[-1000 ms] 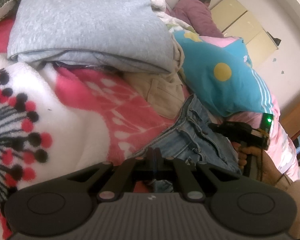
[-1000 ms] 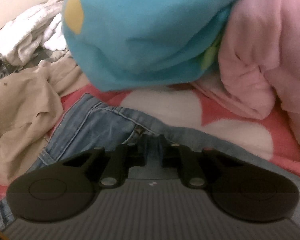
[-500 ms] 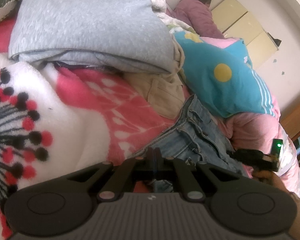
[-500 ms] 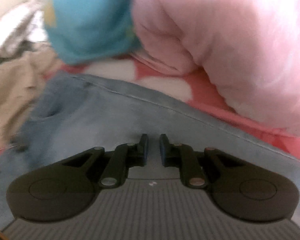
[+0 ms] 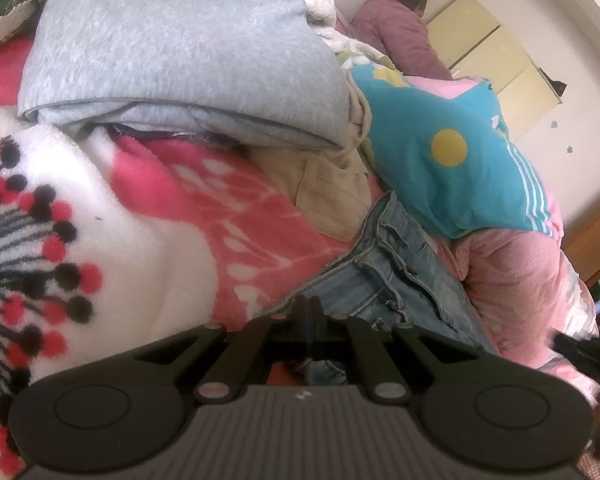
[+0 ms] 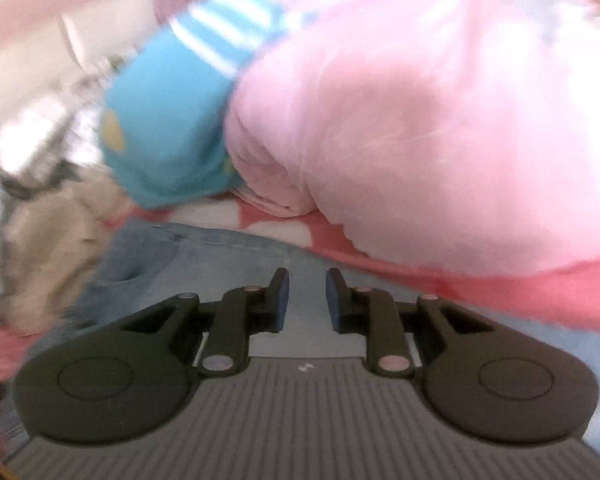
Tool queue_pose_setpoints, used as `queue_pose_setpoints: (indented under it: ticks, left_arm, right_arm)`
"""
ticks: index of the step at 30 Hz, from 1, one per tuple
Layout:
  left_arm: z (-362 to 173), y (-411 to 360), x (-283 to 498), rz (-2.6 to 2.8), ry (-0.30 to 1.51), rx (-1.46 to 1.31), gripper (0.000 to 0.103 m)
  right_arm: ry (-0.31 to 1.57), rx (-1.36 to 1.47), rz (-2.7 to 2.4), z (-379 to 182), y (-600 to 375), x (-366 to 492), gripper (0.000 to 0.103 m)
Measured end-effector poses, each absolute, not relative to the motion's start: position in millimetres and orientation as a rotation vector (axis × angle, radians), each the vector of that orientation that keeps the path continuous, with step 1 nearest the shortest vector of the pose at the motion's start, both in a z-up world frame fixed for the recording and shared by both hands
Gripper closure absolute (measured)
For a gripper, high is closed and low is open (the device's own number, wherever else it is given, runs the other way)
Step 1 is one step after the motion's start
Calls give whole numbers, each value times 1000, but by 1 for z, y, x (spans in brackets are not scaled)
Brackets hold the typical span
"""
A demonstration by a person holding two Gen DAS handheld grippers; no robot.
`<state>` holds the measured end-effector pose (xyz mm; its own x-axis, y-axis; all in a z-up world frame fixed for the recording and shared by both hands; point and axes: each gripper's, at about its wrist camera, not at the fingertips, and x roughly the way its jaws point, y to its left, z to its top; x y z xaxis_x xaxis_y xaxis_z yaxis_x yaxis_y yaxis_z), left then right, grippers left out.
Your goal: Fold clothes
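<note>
In the left wrist view, the left gripper (image 5: 307, 307) sits at the lower centre with its jaws pressed together on the waistband edge of the jeans (image 5: 384, 276), which run from the fingertips toward the right. Behind them lie a beige garment (image 5: 332, 196), a grey sweatshirt (image 5: 180, 52) at the upper left and a turquoise pillow (image 5: 452, 160) at the right, all on a pink and white blanket (image 5: 148, 220).

In the right wrist view, the right gripper (image 6: 307, 294) has its jaws opening with nothing between them. The jeans (image 6: 204, 256) lie just beyond and under the fingertips, and a pink bundle (image 6: 420, 140) fills the upper right.
</note>
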<state>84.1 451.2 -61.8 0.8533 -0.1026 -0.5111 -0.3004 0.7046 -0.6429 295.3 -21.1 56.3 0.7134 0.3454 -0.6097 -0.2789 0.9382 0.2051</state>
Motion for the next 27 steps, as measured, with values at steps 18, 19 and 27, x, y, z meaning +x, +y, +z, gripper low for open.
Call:
queue_pose_setpoints:
  ticks: [18,19,27]
  left_arm:
    - [20,278,-52,7,303,-474,87]
    - [14,263,-60,-6,330,-479,87]
    - [-20,208,-103,7,379,-509,88]
  right_arm:
    - [488,233,294,41,-188,-109,73]
    - [487,228,333,34,-177,-107,74]
    - [416,-128,672,7,-45,-69,74]
